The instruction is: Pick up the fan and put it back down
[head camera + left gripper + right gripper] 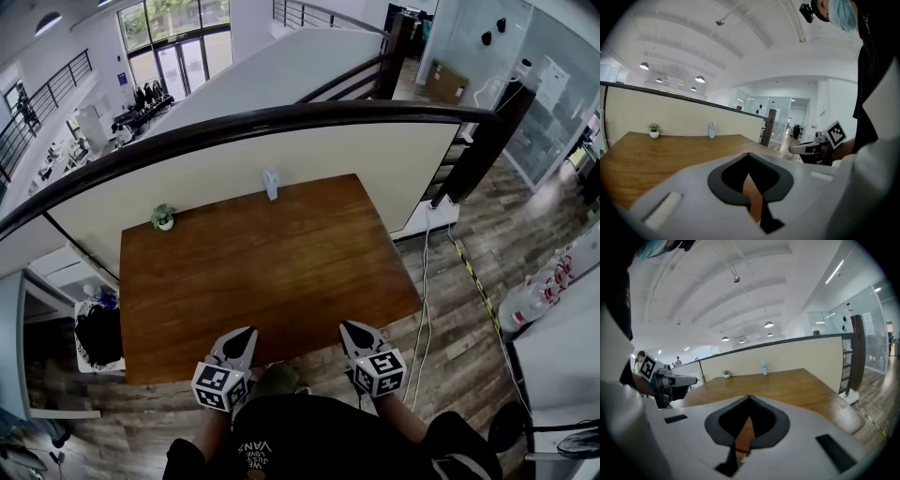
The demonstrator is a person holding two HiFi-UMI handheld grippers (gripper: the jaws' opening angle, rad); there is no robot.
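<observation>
Left gripper (244, 335) and right gripper (352, 329) hover at the table's (281, 272) near edge, jaws pressed together, nothing between. Fan (271, 184), small and blurry, apparently upright at the table's far edge.

Head looks down; gripper views share table (281, 262).
</observation>
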